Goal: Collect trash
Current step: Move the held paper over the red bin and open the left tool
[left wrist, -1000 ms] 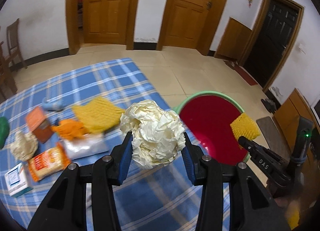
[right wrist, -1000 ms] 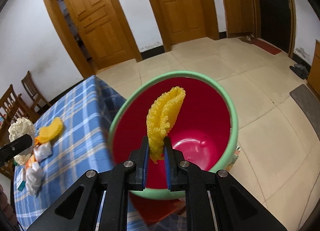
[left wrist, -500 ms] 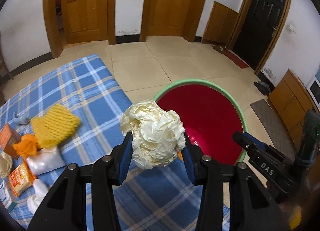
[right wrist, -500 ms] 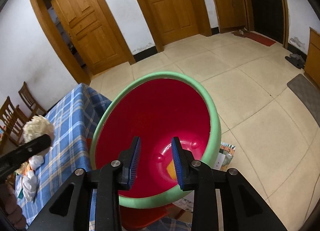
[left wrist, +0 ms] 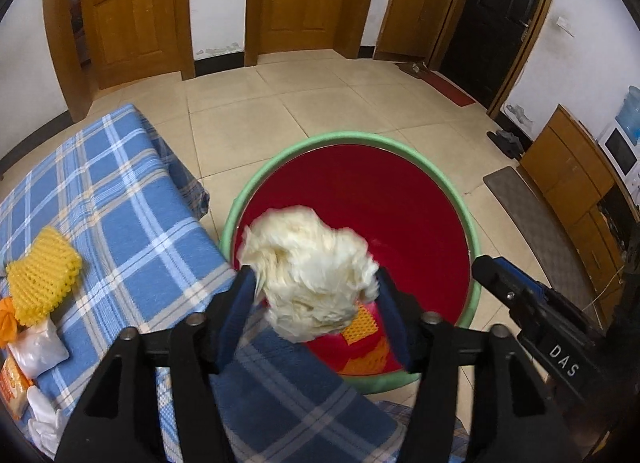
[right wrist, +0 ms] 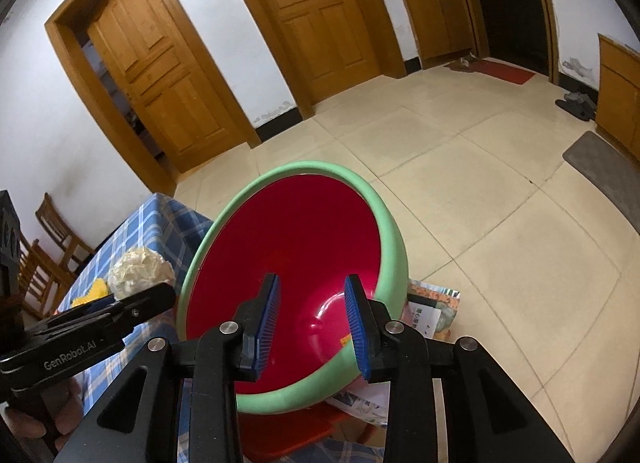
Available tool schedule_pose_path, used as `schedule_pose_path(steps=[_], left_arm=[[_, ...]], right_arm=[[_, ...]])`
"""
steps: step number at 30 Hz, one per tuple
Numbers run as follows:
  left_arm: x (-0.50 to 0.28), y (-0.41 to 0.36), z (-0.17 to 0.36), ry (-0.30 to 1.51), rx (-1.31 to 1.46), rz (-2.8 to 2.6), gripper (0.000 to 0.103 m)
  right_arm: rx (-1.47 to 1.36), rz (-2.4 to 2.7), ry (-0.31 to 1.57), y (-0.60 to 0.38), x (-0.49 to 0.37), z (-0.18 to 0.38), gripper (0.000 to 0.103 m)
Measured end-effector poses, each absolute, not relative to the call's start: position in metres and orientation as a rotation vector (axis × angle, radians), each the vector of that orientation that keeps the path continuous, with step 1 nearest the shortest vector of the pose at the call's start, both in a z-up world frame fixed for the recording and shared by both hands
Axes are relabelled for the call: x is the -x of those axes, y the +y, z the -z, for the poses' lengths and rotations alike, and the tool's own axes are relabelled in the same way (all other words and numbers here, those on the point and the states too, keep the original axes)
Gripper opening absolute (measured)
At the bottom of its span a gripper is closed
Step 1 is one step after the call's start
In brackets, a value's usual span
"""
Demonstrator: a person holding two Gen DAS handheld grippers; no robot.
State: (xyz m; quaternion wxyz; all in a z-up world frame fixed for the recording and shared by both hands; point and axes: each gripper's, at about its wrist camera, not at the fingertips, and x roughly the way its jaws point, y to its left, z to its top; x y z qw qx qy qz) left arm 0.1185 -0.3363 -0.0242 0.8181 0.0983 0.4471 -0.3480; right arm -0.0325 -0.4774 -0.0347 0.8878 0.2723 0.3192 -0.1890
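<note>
Crumpled cream paper ball (left wrist: 310, 277), round red basin (left wrist: 400, 219).

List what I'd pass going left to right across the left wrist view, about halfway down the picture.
Yellow foam net → blue checked tablecloth → crumpled paper ball over the red basin → right gripper → wooden cabinet.

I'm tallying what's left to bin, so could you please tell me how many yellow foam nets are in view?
2: one yellow foam mesh net lies on the blue plaid tablecloth; another sits inside the red basin with the green rim. More may be hidden.
</note>
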Motion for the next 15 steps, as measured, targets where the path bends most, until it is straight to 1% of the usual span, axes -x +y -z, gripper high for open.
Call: schedule_pose_path(steps=[1, 3, 12, 13, 15], left_arm=[[-0.116, -0.337, 0.022, 0.944, -0.213, 0.741, 0.071], [-0.114, -0.338, 0.020, 0.929, -0.219, 0.735, 0.073], [-0.112, -0.313, 0.009, 0.925, -0.161, 0.696, 0.073], [-0.112, -0.309, 0.008, 0.927, -0.152, 0.688, 0.073], [-0.112, -0.300, 0.006, 0.928, -0.135, 0.677, 0.073]], right_arm=[[-0.570, 0.394, 0.665, -0.477, 0.033, 0.035, 0.034], [-0.576, 0.390, 0.665, -0.476, 0.031, 0.035, 0.034], [-0.563, 0.375, 0.647, -0.470, 0.036, 0.024, 0.034], [-0.559, 0.371, 0.645, -0.468, 0.037, 0.022, 0.035], [-0.556, 0.363, 0.641, -0.464, 0.036, 0.020, 0.040]])
